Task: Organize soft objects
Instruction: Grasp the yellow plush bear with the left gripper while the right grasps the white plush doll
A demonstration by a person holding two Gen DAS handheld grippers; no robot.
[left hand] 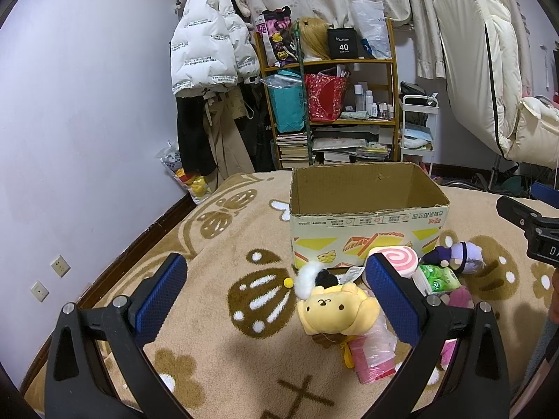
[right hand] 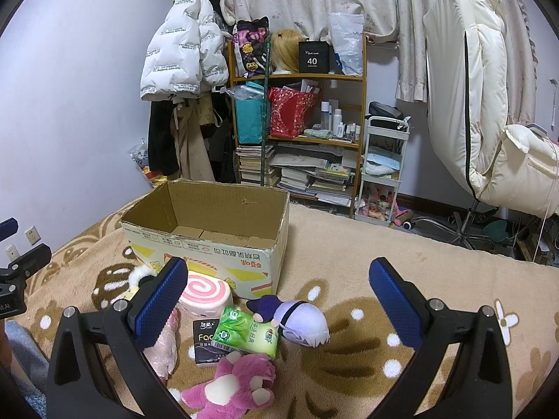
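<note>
An open cardboard box (left hand: 363, 230) (right hand: 209, 244) stands on the tan blanket, and its inside looks bare. In front of it lie a yellow dog plush (left hand: 335, 309), a pink swirl roll cushion (left hand: 398, 258) (right hand: 206, 291), a purple-hatted plush (left hand: 457, 255) (right hand: 297, 317), green tissue packs (left hand: 440, 277) (right hand: 246, 333), a black tissue pack (right hand: 206, 340) and a pink bear plush (right hand: 234, 380). My left gripper (left hand: 276, 272) hovers open just left of the yellow plush. My right gripper (right hand: 279, 277) hangs open above the purple plush, holding nothing.
A patterned tan blanket (left hand: 223, 314) covers the surface. A pink wrapped packet (left hand: 374, 356) lies under the yellow plush. Behind stand a cluttered wooden shelf (left hand: 332, 104), hung coats (left hand: 209, 70), a white cart (right hand: 380, 174) and a cream chair (right hand: 489, 122). The wall (left hand: 70, 139) runs close on the left.
</note>
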